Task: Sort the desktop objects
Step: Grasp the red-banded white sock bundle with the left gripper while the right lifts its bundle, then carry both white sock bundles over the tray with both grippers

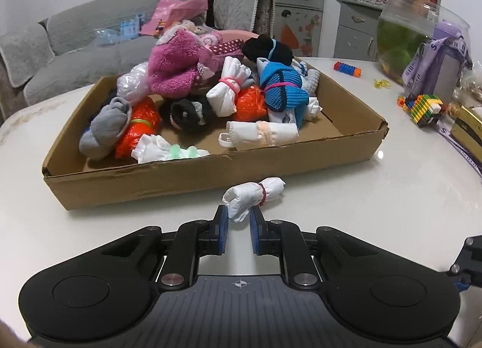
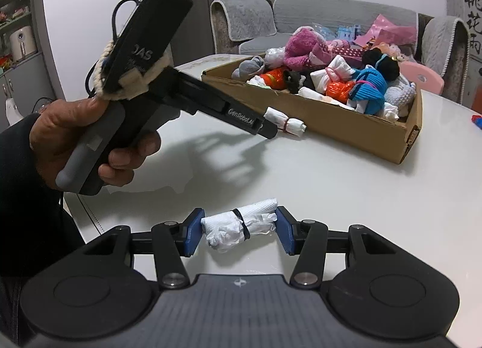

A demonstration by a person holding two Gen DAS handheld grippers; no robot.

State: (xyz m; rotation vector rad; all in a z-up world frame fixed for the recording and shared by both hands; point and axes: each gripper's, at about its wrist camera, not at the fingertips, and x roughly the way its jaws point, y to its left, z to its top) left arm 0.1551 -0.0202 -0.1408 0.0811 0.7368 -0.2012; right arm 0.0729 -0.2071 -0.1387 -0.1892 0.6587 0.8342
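A white rolled bundle tied with a red band (image 1: 256,194) lies on the white table just in front of the cardboard box (image 1: 180,179). My left gripper (image 1: 238,218) is shut on its near end, blue pads pressing both sides. From the right wrist view, a hand holds that left gripper (image 2: 269,131) with its tip at the same red-banded bundle (image 2: 287,124). My right gripper (image 2: 239,233) is shut on a second white bundle with a black band (image 2: 235,227), gripped end to end just over the table. The box (image 2: 361,134) holds several rolled socks and bags.
A glass bowl of green water (image 1: 415,34), a purple bottle (image 1: 446,58) and a coloured block model (image 1: 424,108) crowd the table's right side. A small blue and red block (image 1: 346,69) lies behind the box. A grey sofa (image 1: 90,46) stands beyond the table.
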